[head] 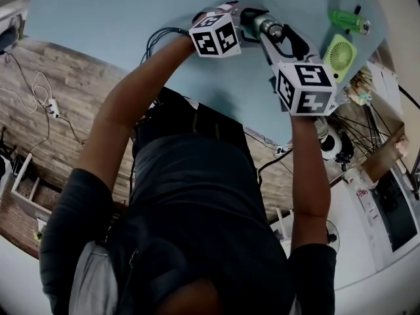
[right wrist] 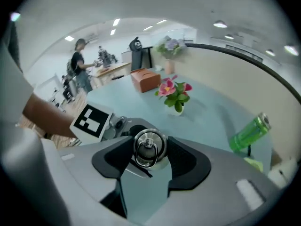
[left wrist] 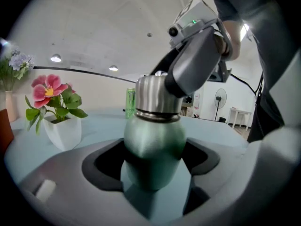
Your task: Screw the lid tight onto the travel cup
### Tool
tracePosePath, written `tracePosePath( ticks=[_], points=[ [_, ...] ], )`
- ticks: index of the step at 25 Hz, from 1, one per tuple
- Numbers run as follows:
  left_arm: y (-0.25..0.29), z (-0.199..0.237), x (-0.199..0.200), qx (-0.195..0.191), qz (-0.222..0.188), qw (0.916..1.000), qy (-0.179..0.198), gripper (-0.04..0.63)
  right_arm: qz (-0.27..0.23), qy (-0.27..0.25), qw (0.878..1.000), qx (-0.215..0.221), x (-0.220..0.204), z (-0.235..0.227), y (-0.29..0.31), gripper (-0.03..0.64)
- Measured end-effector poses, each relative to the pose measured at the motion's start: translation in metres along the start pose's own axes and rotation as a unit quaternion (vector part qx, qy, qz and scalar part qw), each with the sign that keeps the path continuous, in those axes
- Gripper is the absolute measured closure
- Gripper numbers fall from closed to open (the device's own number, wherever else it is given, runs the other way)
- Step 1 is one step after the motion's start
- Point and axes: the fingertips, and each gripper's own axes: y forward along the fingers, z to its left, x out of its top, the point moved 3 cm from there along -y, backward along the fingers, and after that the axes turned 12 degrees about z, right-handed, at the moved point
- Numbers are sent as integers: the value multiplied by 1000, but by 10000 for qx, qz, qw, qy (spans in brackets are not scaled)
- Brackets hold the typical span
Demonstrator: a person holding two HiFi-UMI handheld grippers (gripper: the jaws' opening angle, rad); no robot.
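The green travel cup point(left wrist: 155, 140) stands upright on the pale blue table point(head: 98, 18), with my left gripper point(left wrist: 155, 160) shut on its body from the side. Its steel lid point(right wrist: 149, 147), which has a ring handle on top, sits on the cup's neck point(left wrist: 153, 95). My right gripper point(right wrist: 149, 158) comes down from above, and both its dark pads press on the lid's sides. In the head view both grippers meet at the cup point(head: 268, 26) near the table's far side. The left gripper's marker cube point(right wrist: 91, 121) shows just beyond the lid.
A green bottle point(head: 350, 21) lies at the table's far right, beside a small green fan point(head: 340, 54). A white pot of pink flowers point(right wrist: 176, 98) and a brown box point(right wrist: 146, 80) stand further back. A person point(right wrist: 80, 72) stands at a distant bench.
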Motion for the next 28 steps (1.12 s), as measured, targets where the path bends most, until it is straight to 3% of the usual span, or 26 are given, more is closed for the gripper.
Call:
tracePosePath(
  ticks=[3,5,11,14,18,21,23,24,26,28],
  points=[
    [-1,0,1,-1,0,10000,2,174,-391,867,9950,-301,-1,0,-3,385],
    [-1,0,1,0,0,10000,2,175,-534,1137,9912,-416,-2,0,-4,385],
    [0,0,1,3,1,10000,8,174,-517,1039,9925,-390,-2,-1,-3,385],
    [0,0,1,1,1,10000,-1,175,-350,653,9969,-261,-2,2,0,383],
    [1,0,0,-3,-1,10000,-9,175,-91,-220,9997,-98,4,8,-4,331],
    [1,0,1,-5,-3,10000,-4,175,167,-1342,9908,-13,10,10,-18,325],
    [1,-1,1,-7,-5,10000,3,175,542,-2595,9641,143,9,15,-23,326],
    [0,-1,1,-6,-4,10000,6,175,774,-3307,9404,185,5,16,-24,327],
    [-1,-1,0,-2,-2,10000,6,175,1210,-4638,8776,127,-2,16,-21,327],
    [-1,0,0,-1,-2,10000,3,175,1515,-5601,8144,74,-5,13,-15,327]
  ],
)
